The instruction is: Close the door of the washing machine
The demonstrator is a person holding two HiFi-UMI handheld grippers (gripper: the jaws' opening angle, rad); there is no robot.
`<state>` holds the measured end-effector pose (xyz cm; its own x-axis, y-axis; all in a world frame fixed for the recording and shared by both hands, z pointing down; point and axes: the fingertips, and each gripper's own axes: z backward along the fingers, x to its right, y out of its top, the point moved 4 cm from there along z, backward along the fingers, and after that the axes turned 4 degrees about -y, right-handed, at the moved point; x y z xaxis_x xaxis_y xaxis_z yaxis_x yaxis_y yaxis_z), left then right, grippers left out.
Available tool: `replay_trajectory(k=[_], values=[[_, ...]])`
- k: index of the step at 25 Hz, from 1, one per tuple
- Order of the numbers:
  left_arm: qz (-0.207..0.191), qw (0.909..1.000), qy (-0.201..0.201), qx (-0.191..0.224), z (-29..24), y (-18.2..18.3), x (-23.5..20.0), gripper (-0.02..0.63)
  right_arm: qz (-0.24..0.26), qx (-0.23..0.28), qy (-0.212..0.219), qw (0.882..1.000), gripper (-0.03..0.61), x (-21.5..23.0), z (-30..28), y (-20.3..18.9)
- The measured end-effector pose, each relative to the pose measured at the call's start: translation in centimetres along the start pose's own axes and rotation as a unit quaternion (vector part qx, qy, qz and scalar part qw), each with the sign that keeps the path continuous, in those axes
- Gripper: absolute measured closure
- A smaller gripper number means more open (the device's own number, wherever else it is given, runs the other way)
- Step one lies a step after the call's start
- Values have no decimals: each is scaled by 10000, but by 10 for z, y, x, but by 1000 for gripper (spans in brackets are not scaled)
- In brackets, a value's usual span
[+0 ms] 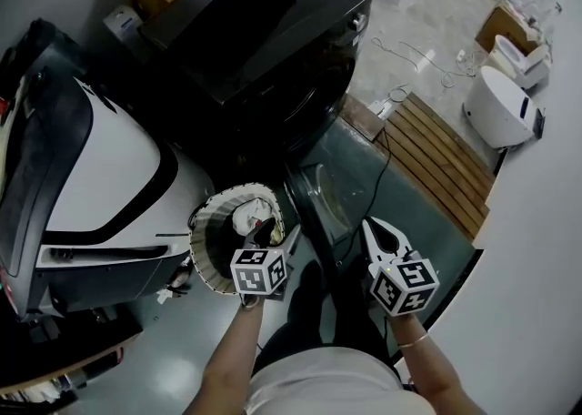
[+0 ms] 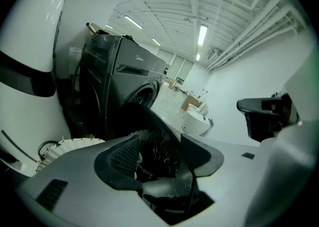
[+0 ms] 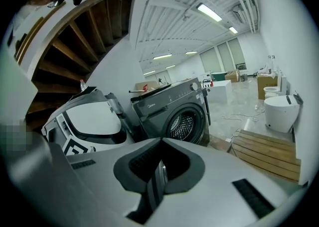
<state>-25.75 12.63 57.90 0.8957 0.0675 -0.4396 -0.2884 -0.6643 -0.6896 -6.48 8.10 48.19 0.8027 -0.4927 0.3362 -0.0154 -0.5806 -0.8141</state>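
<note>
Left hand-held gripper point(image 1: 270, 236) sits low in the frame's centre, jaws spread round the rim of the door point(image 1: 320, 208) and seemingly pinched on it. Right hand-held gripper point(image 1: 382, 238), at the door's lower right, has its jaws together and empty. The door hangs wide open, swung out below the washing machine point(image 1: 255, 31) at upper centre. Its rim is dark, glossy, rounded plastic with fine scratches, so the ribbed pads could slide off mid-swing. Too hard a shove could bounce the door back off its latch. A pale, slotted round basket point(image 1: 205, 245) lies just left of the door, close enough to be knocked.
</note>
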Motion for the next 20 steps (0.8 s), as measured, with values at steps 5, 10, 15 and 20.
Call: replay_trajectory(k=[5, 10, 15, 20], values=[[140, 9996, -62, -255, -1, -33, -1, 334, -57, -208, 126, 9997, 569, -8, -13, -21], [119, 9976, -240, -633, 0, -66, 7, 325, -95, -333, 153, 9993, 569, -10, -16, -37], [212, 9931, -451, -1062, -5, -103, 20, 319, -172, -362, 47, 9992, 569, -1, -12, -46], [1, 9858, -734, -1507, -15, -128, 41, 316, -256, -333, -85, 9991, 569, 14, -3, -51]])
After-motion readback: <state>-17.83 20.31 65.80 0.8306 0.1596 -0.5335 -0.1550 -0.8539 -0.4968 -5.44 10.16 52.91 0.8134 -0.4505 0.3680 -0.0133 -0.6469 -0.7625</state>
